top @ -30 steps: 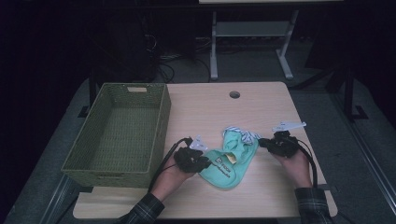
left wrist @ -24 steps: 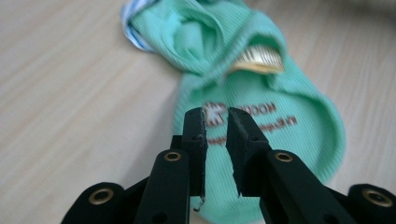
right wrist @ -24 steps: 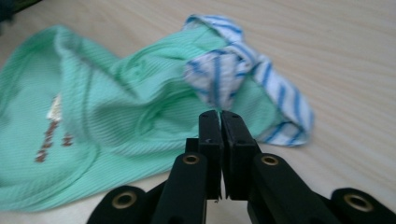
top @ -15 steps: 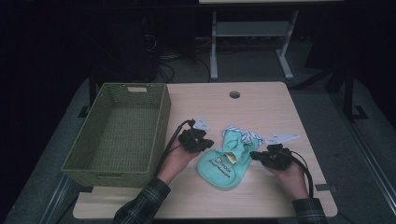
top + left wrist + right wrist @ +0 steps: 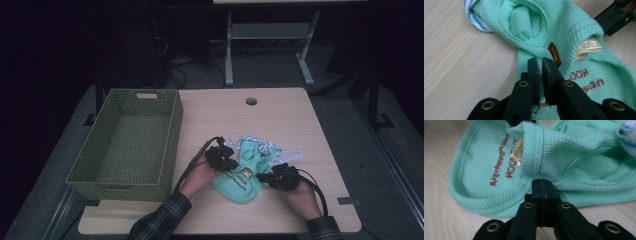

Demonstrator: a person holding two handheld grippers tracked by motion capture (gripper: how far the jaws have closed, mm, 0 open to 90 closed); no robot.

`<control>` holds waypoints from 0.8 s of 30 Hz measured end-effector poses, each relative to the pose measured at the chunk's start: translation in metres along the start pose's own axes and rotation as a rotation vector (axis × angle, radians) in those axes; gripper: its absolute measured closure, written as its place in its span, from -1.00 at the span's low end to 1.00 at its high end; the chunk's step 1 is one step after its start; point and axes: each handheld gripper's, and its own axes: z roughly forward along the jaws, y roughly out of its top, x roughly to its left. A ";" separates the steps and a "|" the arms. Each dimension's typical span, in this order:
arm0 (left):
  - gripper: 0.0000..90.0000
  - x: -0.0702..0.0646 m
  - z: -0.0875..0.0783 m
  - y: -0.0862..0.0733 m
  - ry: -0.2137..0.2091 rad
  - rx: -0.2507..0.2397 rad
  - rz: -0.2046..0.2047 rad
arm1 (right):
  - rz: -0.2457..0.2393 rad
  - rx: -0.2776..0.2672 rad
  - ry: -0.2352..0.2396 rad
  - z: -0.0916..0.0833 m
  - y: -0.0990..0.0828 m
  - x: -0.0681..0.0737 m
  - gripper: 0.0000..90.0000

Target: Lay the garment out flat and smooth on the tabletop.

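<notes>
Lying crumpled on the tabletop [image 5: 300, 125], a mint green cloth [image 5: 245, 172] sits at about 6 o'clock from the round hole [image 5: 251, 101], near the person's edge. Left hand-held gripper [image 5: 227, 162] comes in at the cloth's 9 o'clock side, and in its own view the jaws stand nearly together with only a thin slit between them, tips pressed onto a rolled fold of the green weave [image 5: 534, 27]; whether fabric is actually pinched I cannot tell. Just past those tips there's a small brown tab [image 5: 554, 53], and a white care label [image 5: 589, 46] peeks from a fold at 2 o'clock of it. Brown lettering [image 5: 584, 77] runs across the flat part.

Right hand-held gripper [image 5: 267, 176] meets the cloth from 3 o'clock. Its view has the jaws [image 5: 543, 195] fully together, tips against the cloth's [image 5: 499, 170] near edge, though a grip on the fabric is not clear. The same lettering [image 5: 504, 167] and label [image 5: 519, 151] show beyond.

A blue-and-white striped piece [image 5: 267, 146] pokes out at the cloth's 12 o'clock end. The green woven basket [image 5: 165, 135] stands at 9 o'clock of everything, well apart from the cloth, hollow showing bare weave. Plaid sleeves [image 5: 160, 220] enter from 6 o'clock
</notes>
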 end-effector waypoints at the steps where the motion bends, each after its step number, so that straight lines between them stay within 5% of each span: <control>1: 0.78 0.000 0.000 0.001 0.007 -0.005 -0.004 | 0.002 -0.003 0.004 0.000 0.000 0.000 0.98; 15: 0.52 0.006 0.021 0.019 0.014 0.016 -0.028 | -0.005 -0.001 0.001 0.001 0.000 0.001 0.98; 24: 0.96 0.006 0.026 0.024 0.029 0.050 0.004 | -0.008 -0.003 -0.002 0.001 0.000 0.002 0.99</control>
